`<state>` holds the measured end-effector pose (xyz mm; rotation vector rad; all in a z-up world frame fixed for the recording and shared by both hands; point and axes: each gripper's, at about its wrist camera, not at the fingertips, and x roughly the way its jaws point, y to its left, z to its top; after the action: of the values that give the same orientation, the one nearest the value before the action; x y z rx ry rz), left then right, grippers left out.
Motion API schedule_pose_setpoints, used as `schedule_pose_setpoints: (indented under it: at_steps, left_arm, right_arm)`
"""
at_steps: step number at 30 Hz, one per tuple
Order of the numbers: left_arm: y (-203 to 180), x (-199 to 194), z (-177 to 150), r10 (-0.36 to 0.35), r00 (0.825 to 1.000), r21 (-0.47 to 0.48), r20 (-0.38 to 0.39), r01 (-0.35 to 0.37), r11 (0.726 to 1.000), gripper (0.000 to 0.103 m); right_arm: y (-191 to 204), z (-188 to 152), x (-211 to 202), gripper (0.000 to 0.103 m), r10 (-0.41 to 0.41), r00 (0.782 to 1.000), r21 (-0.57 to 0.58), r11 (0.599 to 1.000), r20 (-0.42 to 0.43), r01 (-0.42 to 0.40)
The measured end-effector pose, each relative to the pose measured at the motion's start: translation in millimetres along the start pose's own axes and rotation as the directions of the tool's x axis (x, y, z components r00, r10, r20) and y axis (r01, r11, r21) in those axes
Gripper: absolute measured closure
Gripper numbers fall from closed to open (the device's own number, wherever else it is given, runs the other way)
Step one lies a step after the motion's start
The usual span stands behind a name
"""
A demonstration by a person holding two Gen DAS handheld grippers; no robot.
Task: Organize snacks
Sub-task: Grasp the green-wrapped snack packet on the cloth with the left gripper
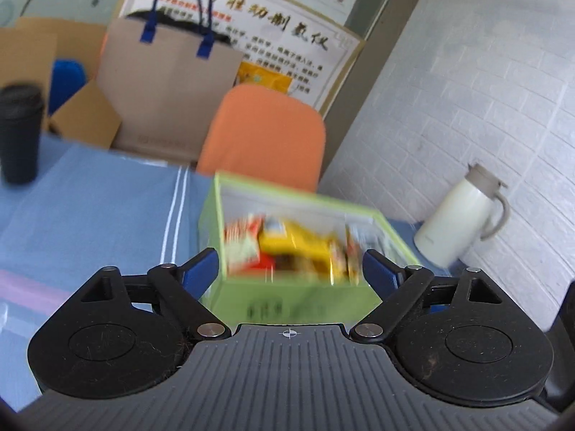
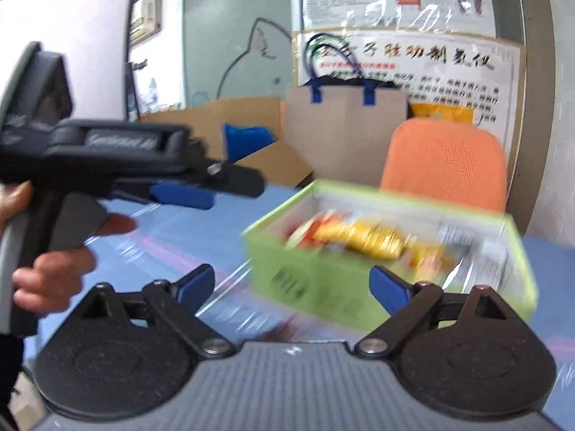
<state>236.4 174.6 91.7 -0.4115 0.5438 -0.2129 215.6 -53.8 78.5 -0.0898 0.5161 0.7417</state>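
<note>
A green open box (image 1: 302, 298) stands on the blue tablecloth and holds several snack packets (image 1: 287, 248), yellow and red, blurred by motion. My left gripper (image 1: 290, 267) is open and empty, its blue fingertips either side of the box's near wall. In the right wrist view the same box (image 2: 309, 287) with its snacks (image 2: 363, 240) lies ahead to the right. My right gripper (image 2: 293, 285) is open and empty, just short of the box. The left gripper (image 2: 179, 194) shows at the left of that view, held in a hand above the table.
An orange chair (image 1: 266, 136) stands behind the table. A white thermos jug (image 1: 460, 215) sits at the right by the wall. A black cup (image 1: 19, 133) stands far left. A paper bag (image 1: 169, 89) with blue handles and cardboard boxes (image 2: 244, 122) are beyond the table.
</note>
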Motion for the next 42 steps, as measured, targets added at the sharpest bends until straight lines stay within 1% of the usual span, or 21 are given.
schedule_pose_setpoints:
  at_steps: [2, 5, 7, 10, 12, 14, 16, 18, 19, 21, 23, 29, 36, 38, 40, 42]
  left_arm:
    - [4.7, -13.4, -23.2, 0.010, 0.999, -0.038, -0.033, -0.011, 0.999, 0.028]
    - [12.6, -29.9, -58.9, 0.018, 0.996, -0.094, -0.092, -0.027, 0.995, 0.030]
    - [19.6, -33.1, -78.1, 0.020, 0.991, -0.126, -0.133, -0.037, 0.991, 0.032]
    - [26.3, -28.5, -89.9, 0.049, 0.984, -0.139, -0.174, -0.073, 0.988, 0.035]
    - [25.2, -23.4, -90.0, 0.049, 0.980, -0.122, -0.191, -0.073, 0.990, 0.036]
    - [22.7, -17.1, -88.3, 0.046, 0.977, -0.107, -0.210, -0.070, 0.992, 0.040]
    - [19.6, -10.5, -87.6, 0.045, 0.972, -0.086, -0.229, -0.066, 0.994, 0.048]
    - [17.4, -1.6, -86.7, 0.056, 0.965, -0.064, -0.255, -0.074, 0.995, 0.054]
    - [15.1, 2.2, -85.5, 0.064, 0.965, -0.048, -0.256, -0.078, 0.996, 0.054]
    - [14.0, 2.0, -86.2, 0.061, 0.966, -0.037, -0.252, -0.073, 0.997, 0.054]
    - [14.9, 2.0, -86.5, 0.046, 0.966, -0.044, -0.256, -0.059, 0.997, 0.054]
    - [15.0, 6.8, -85.1, 0.051, 0.965, -0.049, -0.258, -0.065, 0.997, 0.054]
    - [14.7, 7.5, -85.4, 0.055, 0.965, -0.047, -0.257, -0.069, 0.996, 0.052]
    - [16.1, 5.9, -85.2, 0.049, 0.964, -0.059, -0.260, -0.066, 0.996, 0.051]
    - [18.5, 0.3, -85.1, 0.030, 0.965, -0.083, -0.259, -0.054, 0.995, 0.051]
    - [19.6, -9.6, -85.8, 0.017, 0.971, -0.086, -0.239, -0.039, 0.996, 0.050]
  right_arm:
    - [19.5, -26.5, -9.3, 0.011, 0.033, 0.999, 0.018, 0.999, -0.042, -0.032]
    - [44.0, -56.0, -4.8, 0.011, 0.050, 0.993, 0.046, 0.998, -0.103, -0.046]
    - [52.1, -65.0, 6.5, 0.011, 0.055, 0.988, 0.071, 0.996, -0.141, -0.046]
    - [65.2, -65.9, 17.9, 0.011, 0.026, 0.987, 0.022, 1.000, -0.156, -0.022]
    - [72.6, -61.5, 28.3, 0.011, -0.009, 0.987, -0.026, 1.000, -0.160, 0.005]
    - [74.6, -58.3, 37.0, 0.011, -0.026, 0.986, -0.062, 0.998, -0.167, 0.015]
    - [75.7, -57.8, 45.4, 0.011, -0.029, 0.983, -0.083, 0.996, -0.180, 0.015]
    - [75.1, -57.8, 51.3, 0.011, -0.043, 0.980, -0.089, 0.996, -0.195, 0.026]
    - [75.2, -59.4, 51.5, 0.011, -0.045, 0.979, -0.091, 0.996, -0.197, 0.027]
    - [71.0, -59.2, 52.2, 0.011, -0.027, 0.979, -0.069, 0.998, -0.200, 0.013]
    - [70.8, -59.6, 52.2, 0.011, -0.030, 0.979, -0.072, 0.997, -0.200, 0.016]
    - [70.9, -60.4, 53.6, 0.010, -0.019, 0.980, -0.070, 0.998, -0.200, 0.005]
    - [70.7, -59.9, 54.4, 0.010, -0.013, 0.979, -0.068, 0.998, -0.203, -0.001]
    - [69.6, -59.5, 53.6, 0.010, -0.004, 0.979, -0.066, 0.998, -0.203, -0.010]
    - [65.0, -59.6, 47.1, 0.010, 0.001, 0.978, -0.060, 0.998, -0.207, -0.013]
    - [59.9, -59.7, 34.8, 0.010, -0.019, 0.985, -0.046, 0.999, -0.173, 0.011]
